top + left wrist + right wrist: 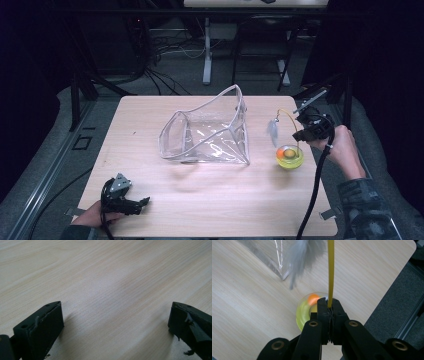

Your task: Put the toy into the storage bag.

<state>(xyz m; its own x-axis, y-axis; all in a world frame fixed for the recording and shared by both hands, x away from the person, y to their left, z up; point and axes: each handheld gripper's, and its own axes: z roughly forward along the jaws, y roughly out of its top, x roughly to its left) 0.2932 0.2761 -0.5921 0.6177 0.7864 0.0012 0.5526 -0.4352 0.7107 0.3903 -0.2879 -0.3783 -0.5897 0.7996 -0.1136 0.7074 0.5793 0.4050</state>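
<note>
A cat toy stands at the table's right: a yellow-green ring base [290,156] with an orange ball [313,298] inside, a thin yellow wand [330,270] rising from it, and a grey feather [272,131] hanging from the wand's tip. My right gripper [304,131] is shut on the yellow wand just above the base, jaws pressed together around it [329,308]. A clear plastic pouch [210,132] stands open in the middle of the table. My left gripper [142,202] rests low at the front left, jaws wide apart over bare wood [116,320], holding nothing.
The wooden table [220,200] ends close to the right of the toy, with grey floor and a metal rail beyond [409,322]. Table legs and cables [207,55] stand behind the far edge.
</note>
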